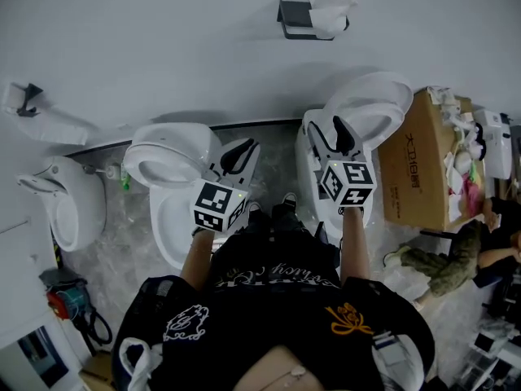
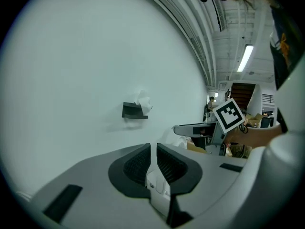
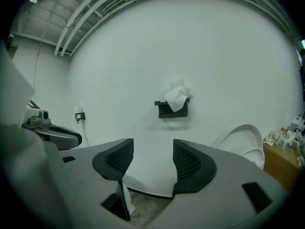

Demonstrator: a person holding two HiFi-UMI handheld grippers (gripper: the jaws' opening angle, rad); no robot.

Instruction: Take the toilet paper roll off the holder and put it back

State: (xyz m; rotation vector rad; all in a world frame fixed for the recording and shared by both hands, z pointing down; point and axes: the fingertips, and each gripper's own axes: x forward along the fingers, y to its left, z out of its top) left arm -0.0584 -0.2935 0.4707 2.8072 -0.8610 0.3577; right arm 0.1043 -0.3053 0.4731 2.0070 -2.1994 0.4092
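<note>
1. Up on the wall (image 1: 163,47), well above both claws, the roll (image 1: 335,5) sits on its black holder (image 1: 293,19). Loose paper hangs over the front, with bare wall all round.
2. Jaws apart and empty, the right claw (image 1: 343,129) is released. It points toward the roll, which lies ahead, higher and well apart.
3. Off to the holder's left, the left claw (image 1: 244,149) is clenched almost shut on nothing.
4. Below the claws stand a left toilet (image 1: 163,163) and a right toilet (image 1: 383,96), the latter under the holder. A box (image 1: 419,161) crowds the right side.
</note>
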